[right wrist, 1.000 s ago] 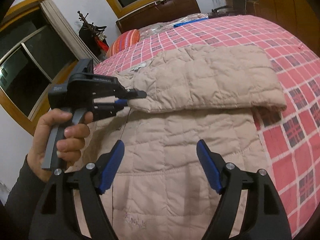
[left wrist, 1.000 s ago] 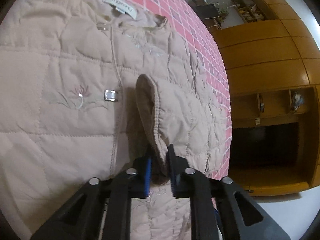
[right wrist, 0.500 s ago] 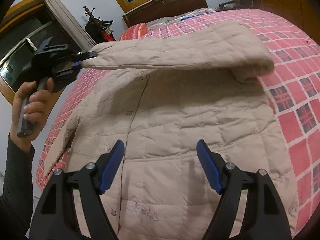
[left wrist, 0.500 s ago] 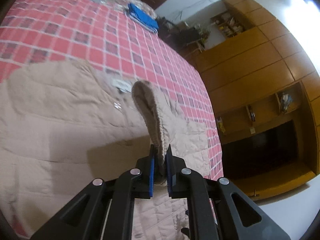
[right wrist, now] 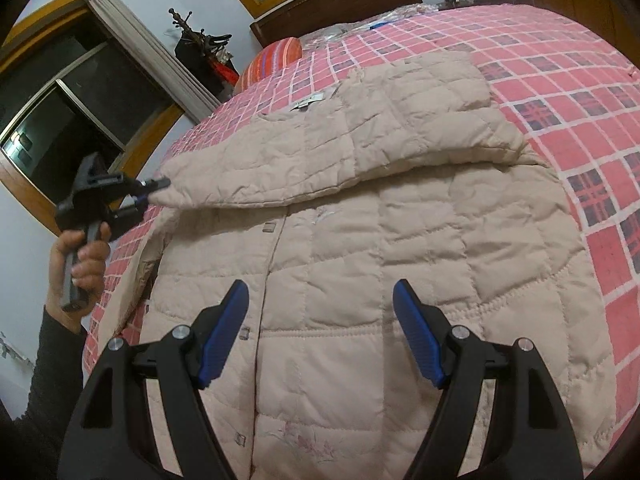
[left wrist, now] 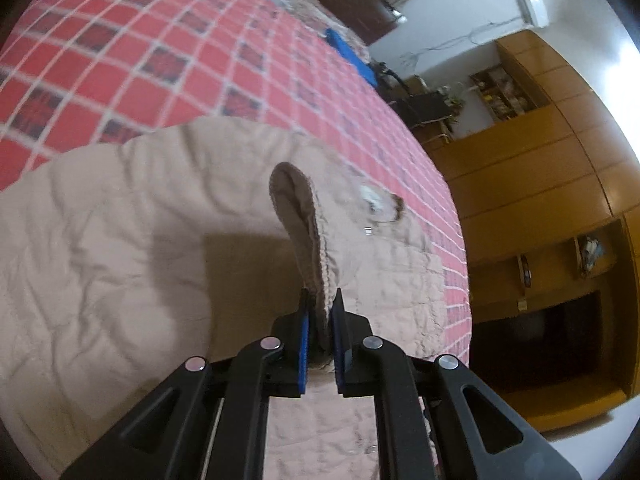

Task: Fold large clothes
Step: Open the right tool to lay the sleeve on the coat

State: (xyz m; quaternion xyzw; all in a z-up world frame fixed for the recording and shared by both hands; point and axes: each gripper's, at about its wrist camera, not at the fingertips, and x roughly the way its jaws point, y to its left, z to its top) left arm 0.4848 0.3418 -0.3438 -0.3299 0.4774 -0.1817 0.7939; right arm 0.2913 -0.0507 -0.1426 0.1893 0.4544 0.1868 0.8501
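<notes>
Beige quilted coat (right wrist: 360,264) lies spread on the bed (right wrist: 580,92); your left gripper (left wrist: 320,320) clamps the sleeve cuff (left wrist: 304,232) across its chest, right gripper (right wrist: 320,332) gapes idle, body folds remain.

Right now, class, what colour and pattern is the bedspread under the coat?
The bedspread is pink-red with white grid lines and dark plaid squares; the right wrist view shows it best.

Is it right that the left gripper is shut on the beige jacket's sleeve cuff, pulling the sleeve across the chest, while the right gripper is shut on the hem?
Not quite. The right gripper is open, its fingers spread above the jacket and holding nothing, as the right wrist view shows. The rest stands: the left gripper is shut on the sleeve cuff, with the sleeve drawn across the chest.
</notes>
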